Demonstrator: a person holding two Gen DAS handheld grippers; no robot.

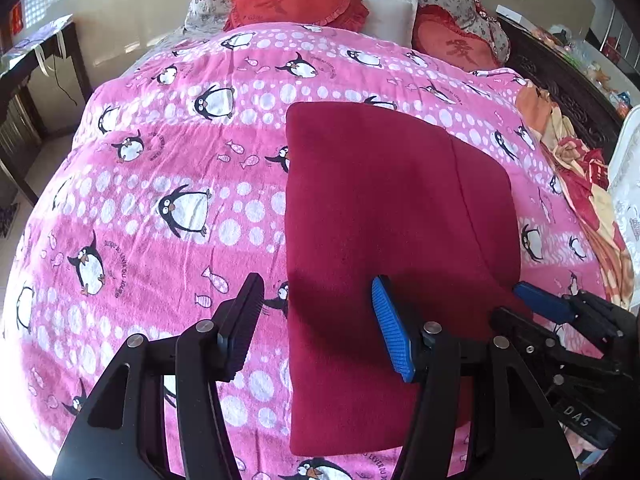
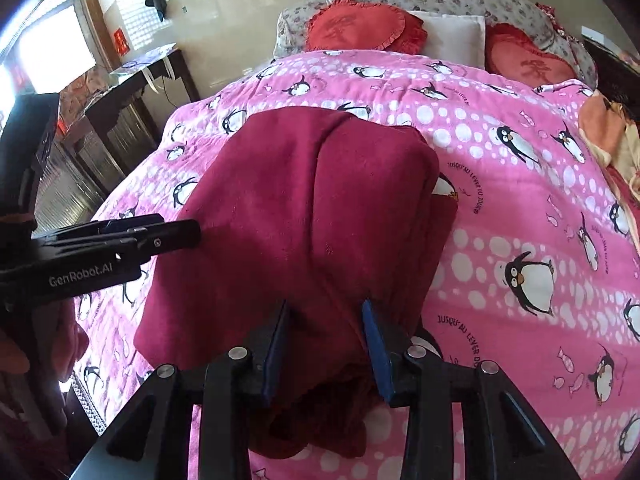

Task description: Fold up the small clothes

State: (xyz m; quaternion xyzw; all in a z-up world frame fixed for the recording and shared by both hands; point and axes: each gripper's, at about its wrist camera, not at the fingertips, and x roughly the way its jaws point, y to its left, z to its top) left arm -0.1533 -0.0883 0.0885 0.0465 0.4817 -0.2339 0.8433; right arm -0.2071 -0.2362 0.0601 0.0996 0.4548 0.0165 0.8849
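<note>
Pink penguin bedspread (image 1: 160,200), red heart cushions (image 1: 296,0)

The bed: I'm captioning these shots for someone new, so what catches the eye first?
A dark red garment lies folded in the middle of a bright pink penguin blanket. Two red cushions sit at the head of the bed. The right gripper is at the garment's near edge, with bunched cloth between its fingers.

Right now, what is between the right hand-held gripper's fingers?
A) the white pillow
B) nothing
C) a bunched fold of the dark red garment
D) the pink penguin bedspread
C: in the right wrist view the right hand-held gripper has a bunched fold of the dark red garment between its blue pads, which lie against the cloth.
</note>
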